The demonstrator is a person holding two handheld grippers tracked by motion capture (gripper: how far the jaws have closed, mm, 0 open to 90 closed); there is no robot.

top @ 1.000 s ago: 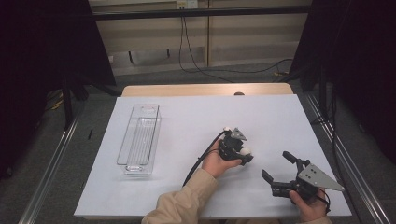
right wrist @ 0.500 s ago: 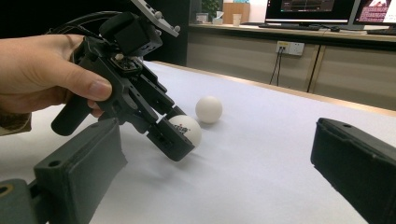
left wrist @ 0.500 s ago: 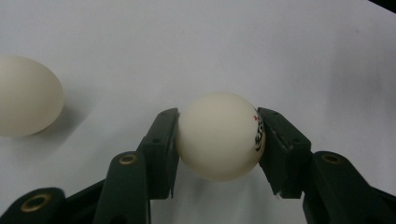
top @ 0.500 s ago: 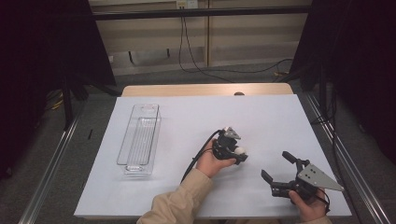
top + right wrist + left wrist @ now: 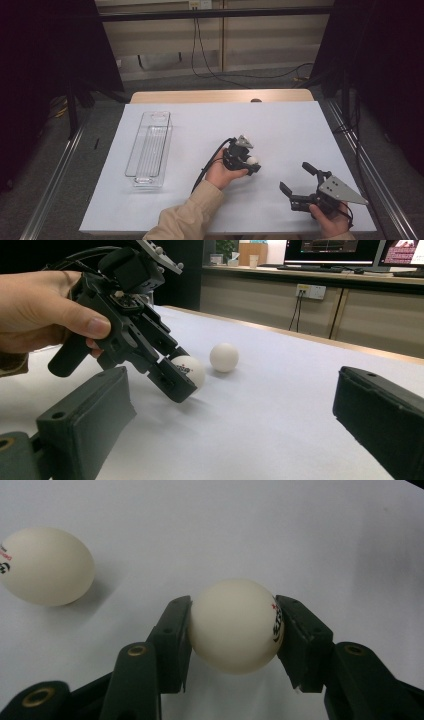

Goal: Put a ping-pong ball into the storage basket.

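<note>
I had the L gripper [image 5: 235, 630] clamped on a ball [image 5: 234, 625], pads on opposite sides at its widest part, just off the sheet [image 5: 280, 125] near the front-edge middle. Second ball [image 5: 45, 566] sat loose beside it. R gripper [image 5: 306, 186] idle by the front right corner, jaws wide apart w/ nothing between. Ball looked v. light, hollow, smooth — prob. slips or dents if squeezed off-centre, so I gripped across the equator, gently.

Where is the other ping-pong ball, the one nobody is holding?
The loose ping-pong ball lies on the white table cover, just beyond the held ball in the left gripper; in the left gripper view it sits at upper left.
</note>
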